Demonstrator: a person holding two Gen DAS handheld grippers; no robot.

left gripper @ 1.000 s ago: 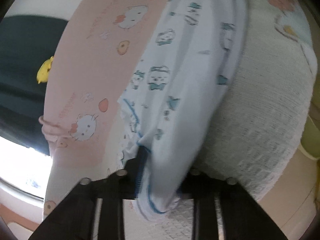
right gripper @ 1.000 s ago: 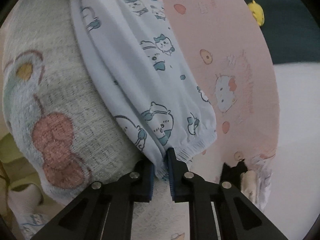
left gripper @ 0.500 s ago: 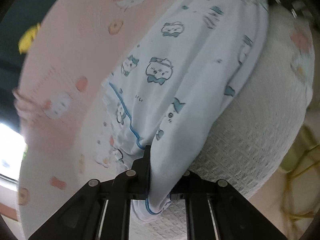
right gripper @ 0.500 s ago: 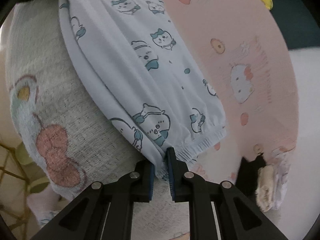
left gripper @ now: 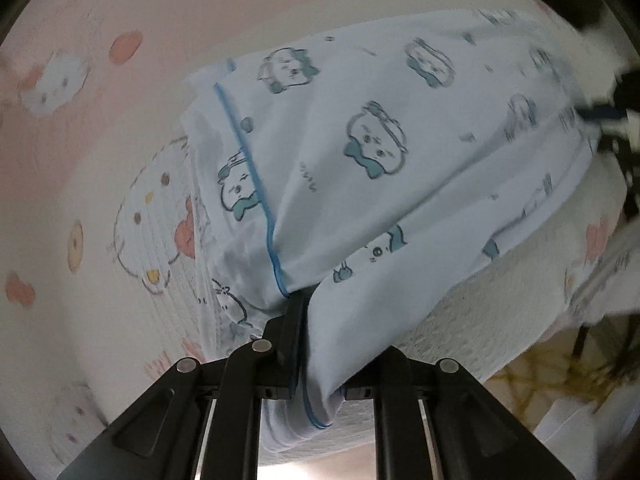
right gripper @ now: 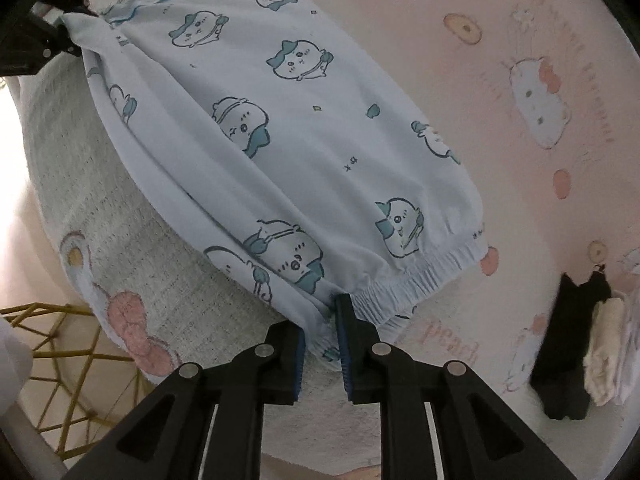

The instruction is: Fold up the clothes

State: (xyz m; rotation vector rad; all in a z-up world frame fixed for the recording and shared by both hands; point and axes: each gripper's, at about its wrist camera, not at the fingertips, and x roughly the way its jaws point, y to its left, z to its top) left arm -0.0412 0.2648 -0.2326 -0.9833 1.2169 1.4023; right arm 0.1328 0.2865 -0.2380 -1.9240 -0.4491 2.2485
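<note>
Open pink sheet (right gripper: 400,40) (beyond the pyjamas (right gripper: 280,140)); folded clothes pile (right gripper: 580,340) blocks its edge.

pink cartoon sheet (right gripper: 500,20), gold wire frame (right gripper: 60,344) — floor-level

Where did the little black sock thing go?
In the right wrist view the black cloth lies at the far right on the pink cat-print sheet, touching a cream cloth, apart from the blue pajama pants.

1. Pale blue garment (right gripper: 280,128), teal cartoon animals, blue piping.
2. Pink sheet (right gripper: 520,40), white cat faces, orange dots.
3. White textured blanket (right gripper: 120,208), pink bow motif.
4. Black cloth (right gripper: 568,344), far right.
</note>
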